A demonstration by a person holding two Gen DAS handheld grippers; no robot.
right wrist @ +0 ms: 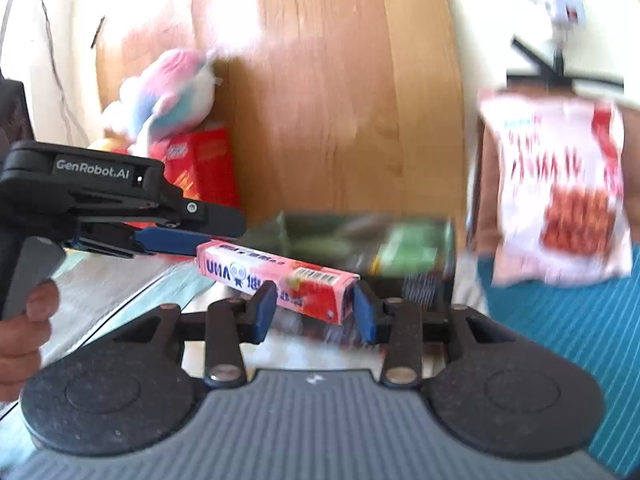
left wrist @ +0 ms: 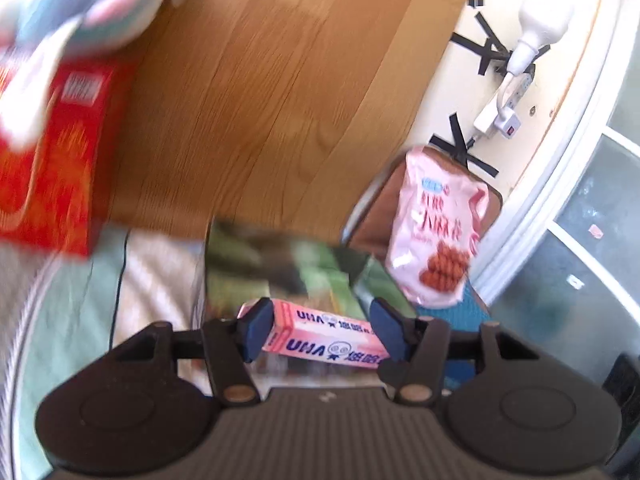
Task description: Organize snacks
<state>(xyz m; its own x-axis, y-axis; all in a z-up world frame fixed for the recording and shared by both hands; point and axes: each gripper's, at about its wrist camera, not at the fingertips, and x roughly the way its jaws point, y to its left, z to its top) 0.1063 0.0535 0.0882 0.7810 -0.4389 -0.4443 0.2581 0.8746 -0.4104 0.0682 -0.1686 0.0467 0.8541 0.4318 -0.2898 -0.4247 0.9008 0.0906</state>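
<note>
The pink candy box (right wrist: pixel 276 280) is held off the surface between both grippers: left gripper (left wrist: pixel 318 334) spans its length, right gripper (right wrist: pixel 314 310) is clamped on its right end. One grip should be eased before transfer toward the green box (right wrist: pixel 368 246), far behind; twisting is best avoided.
</note>
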